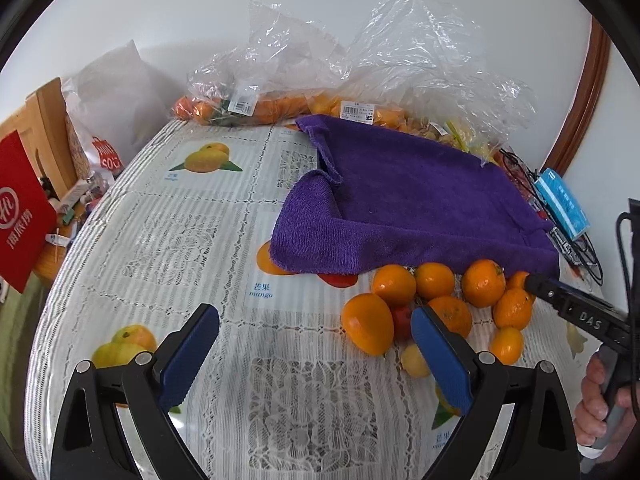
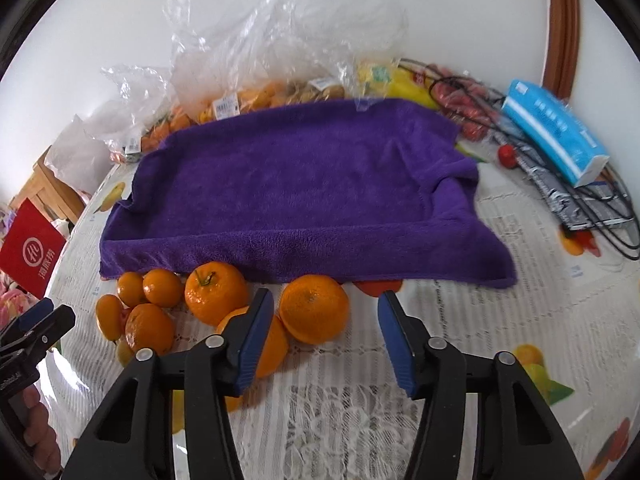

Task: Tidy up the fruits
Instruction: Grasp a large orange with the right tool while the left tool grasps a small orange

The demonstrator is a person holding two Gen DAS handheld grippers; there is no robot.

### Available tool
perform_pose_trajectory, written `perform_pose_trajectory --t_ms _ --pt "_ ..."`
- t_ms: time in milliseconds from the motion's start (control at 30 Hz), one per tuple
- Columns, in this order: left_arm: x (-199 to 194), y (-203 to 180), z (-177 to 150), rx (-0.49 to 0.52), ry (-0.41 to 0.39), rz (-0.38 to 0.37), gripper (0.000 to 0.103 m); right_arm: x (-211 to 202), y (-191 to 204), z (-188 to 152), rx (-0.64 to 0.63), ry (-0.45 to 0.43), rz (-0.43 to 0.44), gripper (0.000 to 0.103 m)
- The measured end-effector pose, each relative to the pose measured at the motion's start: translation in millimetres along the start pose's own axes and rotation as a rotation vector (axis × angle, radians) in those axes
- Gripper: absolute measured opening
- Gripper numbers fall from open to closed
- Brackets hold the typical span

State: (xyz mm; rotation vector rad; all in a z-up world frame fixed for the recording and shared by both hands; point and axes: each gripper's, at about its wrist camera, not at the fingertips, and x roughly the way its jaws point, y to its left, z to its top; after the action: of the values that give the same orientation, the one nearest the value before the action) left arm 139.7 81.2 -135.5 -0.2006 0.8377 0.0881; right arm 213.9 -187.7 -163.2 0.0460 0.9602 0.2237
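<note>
Several loose oranges [image 1: 394, 285] lie on the tablecloth just in front of a purple towel [image 1: 416, 200] draped over a tray-like shape; they also show in the right wrist view [image 2: 216, 292], with the towel [image 2: 296, 184] behind. A small red fruit [image 1: 401, 322] and a yellow one [image 1: 414, 360] sit among them. My left gripper [image 1: 316, 350] is open and empty, left of the pile. My right gripper [image 2: 326, 328] is open and empty, hovering by the largest orange [image 2: 314, 308]. Its tip shows in the left wrist view [image 1: 538, 282].
Clear plastic bags of oranges [image 1: 248, 110] lie at the back by the wall. A blue tissue pack [image 2: 556, 132], black cables [image 2: 612, 208] and a small red fruit [image 2: 507, 156] lie at the right. A red bag [image 1: 22, 208] stands off the table's left edge.
</note>
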Motion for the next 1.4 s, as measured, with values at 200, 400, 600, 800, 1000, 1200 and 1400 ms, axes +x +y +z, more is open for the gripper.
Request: perform_pose_trajectory --t_ms 200,400,600,800,1000,1200,1400 --pt "14.5 1.3 2.3 -0.005 0.018 -0.003 0.096 16.9 -6.9 5.1 0.041 0.052 0.049 0.051" --pt "18.5 -2.4 -0.2 0.005 0.03 -0.017 0.096 19.4 -19.9 5.6 0.061 0.089 0.116 0.051" --pt "21.1 -4.6 0.4 0.002 0.036 -0.024 0.096 21.8 -16.8 7.9 0.064 0.089 0.154 0.04" --pt "20.3 -4.7 0.6 0.0 0.033 -0.056 0.096 7.5 -29.7 5.3 0.06 0.053 0.075 0.04" --pt "24.4 -16.4 -1.8 0.034 0.039 -0.057 0.096 7.2 -37.9 0.9 0.023 0.045 0.012 0.041" --pt "31.9 -10.3 0.6 0.004 0.067 -0.068 0.067 10.0 -40.0 -3.2 0.011 0.031 0.014 0.043" --pt "33.2 -11.0 -4.3 0.012 0.07 -0.116 0.054 15.5 -35.8 -10.0 -0.013 0.03 -0.006 0.043"
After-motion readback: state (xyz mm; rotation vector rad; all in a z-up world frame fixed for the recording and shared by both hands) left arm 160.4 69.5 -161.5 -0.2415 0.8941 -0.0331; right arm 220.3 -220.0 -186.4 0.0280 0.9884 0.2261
